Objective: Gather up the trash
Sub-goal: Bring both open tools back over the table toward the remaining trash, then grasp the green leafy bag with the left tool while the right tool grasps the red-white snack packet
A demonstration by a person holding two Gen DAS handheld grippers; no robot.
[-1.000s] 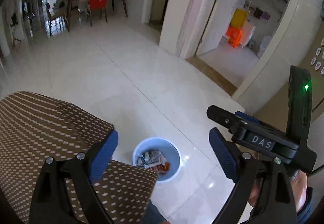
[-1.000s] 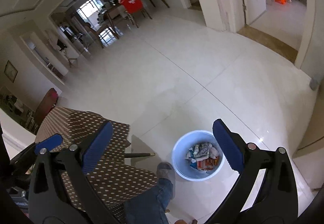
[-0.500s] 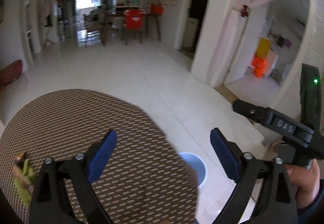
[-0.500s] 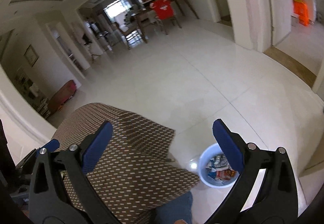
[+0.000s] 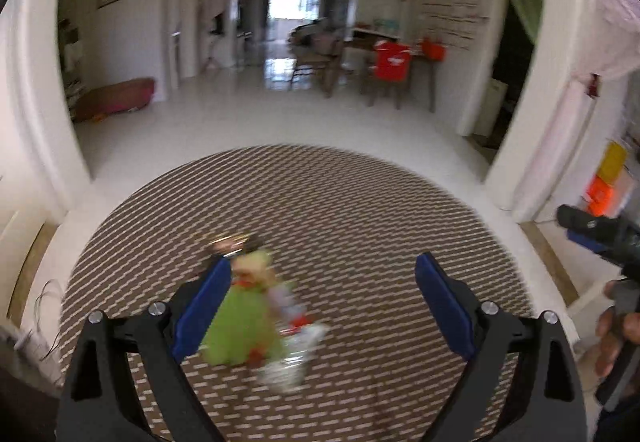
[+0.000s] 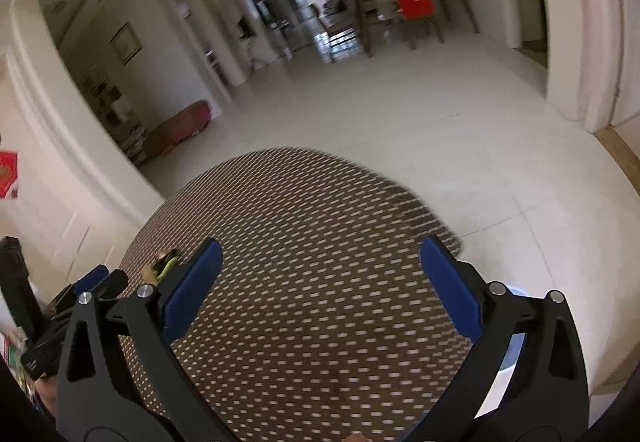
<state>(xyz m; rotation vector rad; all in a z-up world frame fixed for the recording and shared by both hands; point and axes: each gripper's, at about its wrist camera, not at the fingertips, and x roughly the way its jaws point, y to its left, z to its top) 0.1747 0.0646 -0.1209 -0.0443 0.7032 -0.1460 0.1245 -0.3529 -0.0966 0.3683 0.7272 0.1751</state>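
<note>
Gaping wide with nothing held, the left gripper (image 5: pixel 322 306) hangs over blurred green trash wrappers (image 5: pixel 256 316) on the brown patterned table (image 5: pixel 360 210). The right gripper (image 6: pixel 320 284), equally wide and empty, hovers over that table's near edge, the blue bin (image 6: pixel 514 342) just beyond.

Green wrapper (image 5: pixel 244 326) motion-blurred beyond reading; blue bin (image 6: pixel 516 342) mostly hidden behind right tongs (image 6: pixel 320 282).
</note>
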